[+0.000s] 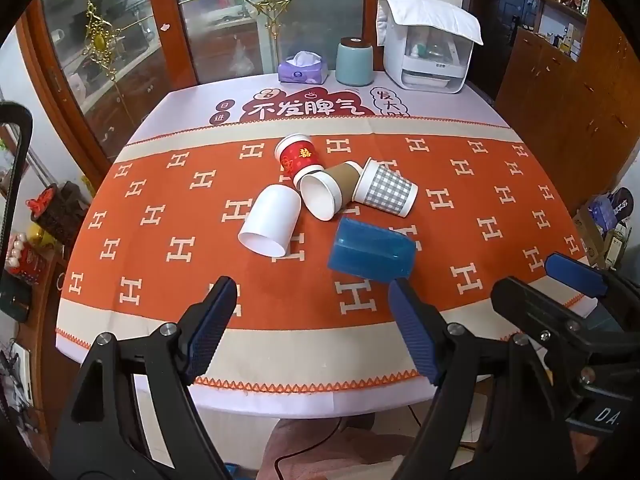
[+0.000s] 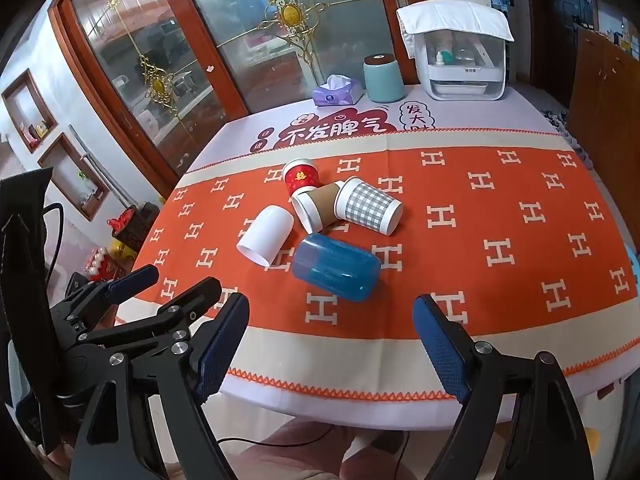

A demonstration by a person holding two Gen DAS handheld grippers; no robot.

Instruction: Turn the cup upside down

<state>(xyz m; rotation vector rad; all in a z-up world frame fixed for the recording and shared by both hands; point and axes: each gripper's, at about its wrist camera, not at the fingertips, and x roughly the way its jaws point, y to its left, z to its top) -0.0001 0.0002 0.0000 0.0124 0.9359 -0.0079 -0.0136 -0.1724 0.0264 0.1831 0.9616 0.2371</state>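
Note:
Several cups lie on their sides in a cluster mid-table: a blue plastic cup (image 1: 371, 249) (image 2: 335, 263) nearest me, a white cup (image 1: 271, 219) (image 2: 266, 235), a brown paper cup (image 1: 329, 189) (image 2: 317, 204), a grey checked cup (image 1: 386, 188) (image 2: 369, 206) and a red cup (image 1: 298, 156) (image 2: 301, 177). My left gripper (image 1: 310, 326) is open and empty, over the near table edge just short of the blue cup. My right gripper (image 2: 330, 344) is open and empty, also at the near edge. Each gripper shows at the side of the other's view.
The table has an orange patterned cloth (image 1: 460, 216). At the far edge stand a purple tissue box (image 1: 303, 67), a teal canister (image 1: 354, 61) and a white appliance (image 1: 430, 48). Glass cabinet doors are behind. Clutter sits on the floor at the left.

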